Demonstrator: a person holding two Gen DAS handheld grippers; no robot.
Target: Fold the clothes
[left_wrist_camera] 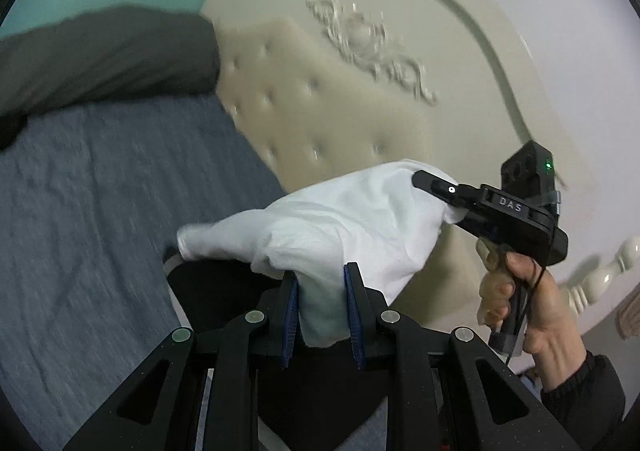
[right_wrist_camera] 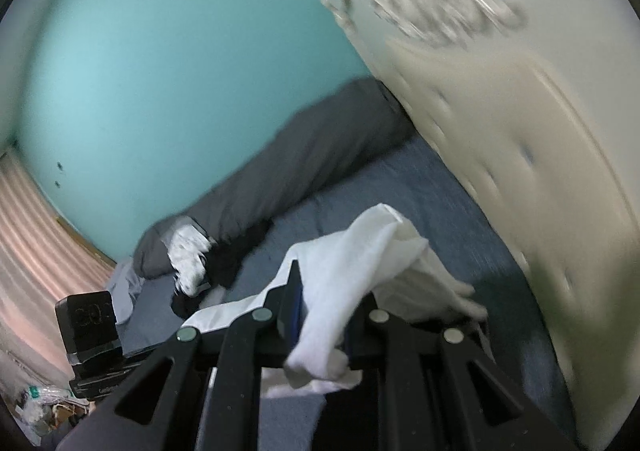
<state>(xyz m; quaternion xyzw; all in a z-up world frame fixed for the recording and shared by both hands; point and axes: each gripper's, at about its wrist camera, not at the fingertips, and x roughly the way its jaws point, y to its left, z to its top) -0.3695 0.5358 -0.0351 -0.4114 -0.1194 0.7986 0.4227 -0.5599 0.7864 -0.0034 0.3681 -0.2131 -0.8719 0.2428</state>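
White cloth (left_wrist_camera: 340,219) is bunched between the two grippers, lifted clear of the bed. Seen from the left wrist, the left gripper (left_wrist_camera: 322,291) has its blue-padded fingers (left_wrist_camera: 291,311) closed on a hanging fold of that garment, the fabric pinched between the pads and trailing down behind them. Further along the same cloth, the right gripper (left_wrist_camera: 436,181) bites into its far corner, black fingers shut on the fabric, with a green light glowing on the box at its back; a hand (left_wrist_camera: 520,299) in a dark sleeve holds its handle. From the right wrist the right gripper (right_wrist_camera: 320,315) shows the same thing close up: the white garment (right_wrist_camera: 360,259) is draped over and through the fingers, one end flopping down in front of the linkage, so the pads are mostly hidden, though the cloth is plainly caught there. The left gripper's body (right_wrist_camera: 90,335) sits low at the left edge of that view. Under all this lies a blue-grey bedsheet (left_wrist_camera: 100,211), wrinkled, and something black (left_wrist_camera: 216,291) lies on it just below the lifted cloth. A dark grey bolster or pillow (right_wrist_camera: 300,167) runs along the teal wall (right_wrist_camera: 160,51), with a rumpled pile of white and black clothing (right_wrist_camera: 208,259) at its near end. A cream tufted headboard (left_wrist_camera: 320,99) with a carved ornament stands behind the bed. Both views are blurred.
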